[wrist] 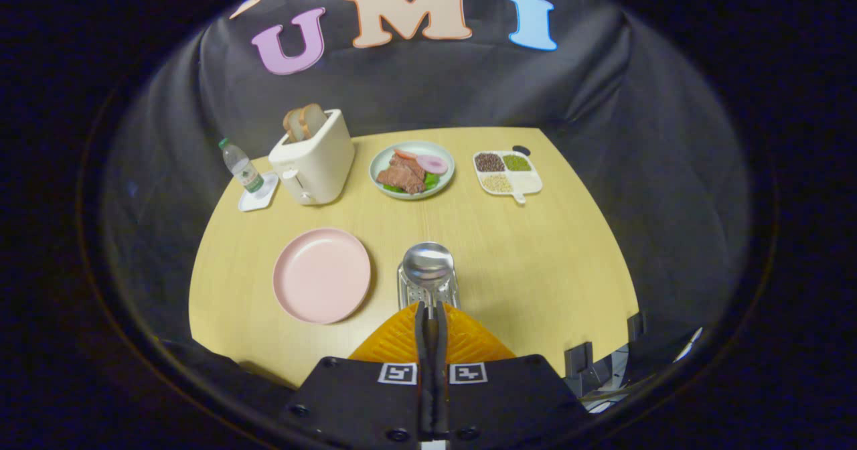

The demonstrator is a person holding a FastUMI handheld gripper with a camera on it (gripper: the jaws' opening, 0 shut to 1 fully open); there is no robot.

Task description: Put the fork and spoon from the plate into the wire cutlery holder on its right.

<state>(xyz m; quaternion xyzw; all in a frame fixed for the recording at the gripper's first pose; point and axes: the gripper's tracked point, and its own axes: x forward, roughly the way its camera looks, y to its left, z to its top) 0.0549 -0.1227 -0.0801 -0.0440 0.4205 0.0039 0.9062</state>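
Fingers (431,319) clenched on the spoon (428,264), its bowl raised above the wire cutlery holder (410,290), right of the pink plate (321,274)

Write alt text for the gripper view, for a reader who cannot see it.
The gripper is shut on a spoon, its bowl raised over the wire cutlery holder, right of an empty pink plate on a wooden table. Beyond stand a toaster, a food plate, a grain tray and a bottle.
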